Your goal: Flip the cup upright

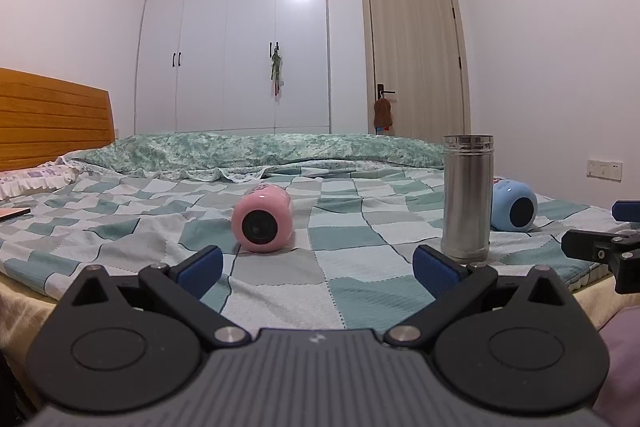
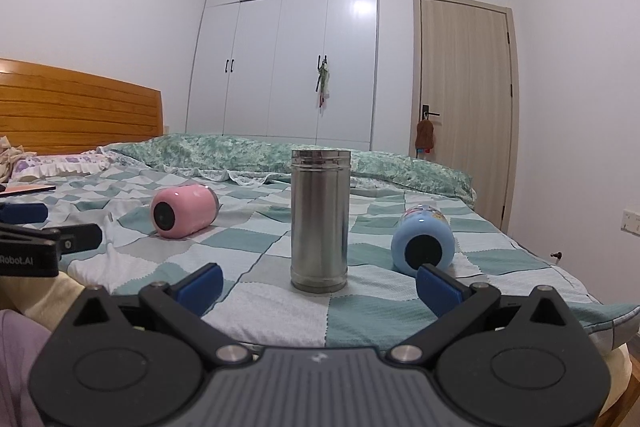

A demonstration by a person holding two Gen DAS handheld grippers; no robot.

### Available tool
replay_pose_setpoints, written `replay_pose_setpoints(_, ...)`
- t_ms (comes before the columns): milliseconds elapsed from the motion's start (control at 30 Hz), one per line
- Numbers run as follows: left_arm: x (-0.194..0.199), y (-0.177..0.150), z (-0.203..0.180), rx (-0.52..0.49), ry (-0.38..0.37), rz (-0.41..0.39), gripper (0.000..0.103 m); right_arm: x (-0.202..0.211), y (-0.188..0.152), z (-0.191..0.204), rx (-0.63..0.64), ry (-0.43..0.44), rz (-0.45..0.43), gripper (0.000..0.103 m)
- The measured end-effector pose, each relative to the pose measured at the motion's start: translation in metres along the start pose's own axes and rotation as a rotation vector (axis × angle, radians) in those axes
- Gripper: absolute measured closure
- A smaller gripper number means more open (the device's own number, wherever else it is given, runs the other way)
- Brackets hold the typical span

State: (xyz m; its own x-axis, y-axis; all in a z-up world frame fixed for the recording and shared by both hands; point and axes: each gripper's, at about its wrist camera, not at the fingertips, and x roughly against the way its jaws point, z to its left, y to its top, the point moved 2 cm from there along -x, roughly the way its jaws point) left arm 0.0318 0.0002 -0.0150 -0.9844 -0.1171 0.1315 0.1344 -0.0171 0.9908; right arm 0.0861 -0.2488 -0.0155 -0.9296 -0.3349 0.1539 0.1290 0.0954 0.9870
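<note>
A bed (image 1: 360,263) with a woven, checked cover in teal, grey and white carries three drinking vessels. The pink cup (image 1: 262,219) lies on its side, a smooth rounded cylinder with a glossy sheen, its dark circular end turned toward the cameras; in the left wrist view it sits at about 12 o'clock, just ahead of the left gripper (image 1: 318,271). The steel cup (image 2: 320,221) stands upright, a tall straight cylinder of brushed metal with a banded rim and base; in the right wrist view it is at 12 o'clock, just ahead of the right gripper (image 2: 320,287). The blue cup (image 2: 424,243) also lies on its side at about 2 o'clock in that view, matte and rounded, a printed picture on its upper flank and its dark round end facing forward, just beyond the right blue pad.

Both grippers are released, their jaws spread wide with nothing between them. Each has black angular linkage arms, round pivot discs, a ribbed grey body and soft-looking blue pads.

Behind the bed a crumpled floral quilt (image 2: 280,151) lies in a ridge. A slatted wooden headboard (image 1: 52,119) stands at 9 o'clock, a glossy white wardrobe (image 1: 236,39) at 12 o'clock and a pale wood-grain door (image 1: 416,59) at 1 o'clock.
</note>
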Motion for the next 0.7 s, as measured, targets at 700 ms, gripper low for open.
replay_pose_setpoints(700,0.0006,0.0008,0.0,0.006,-0.003,0.001,0.0,0.0005,0.0005,-0.0006,0.0,-0.001,-0.005,0.0)
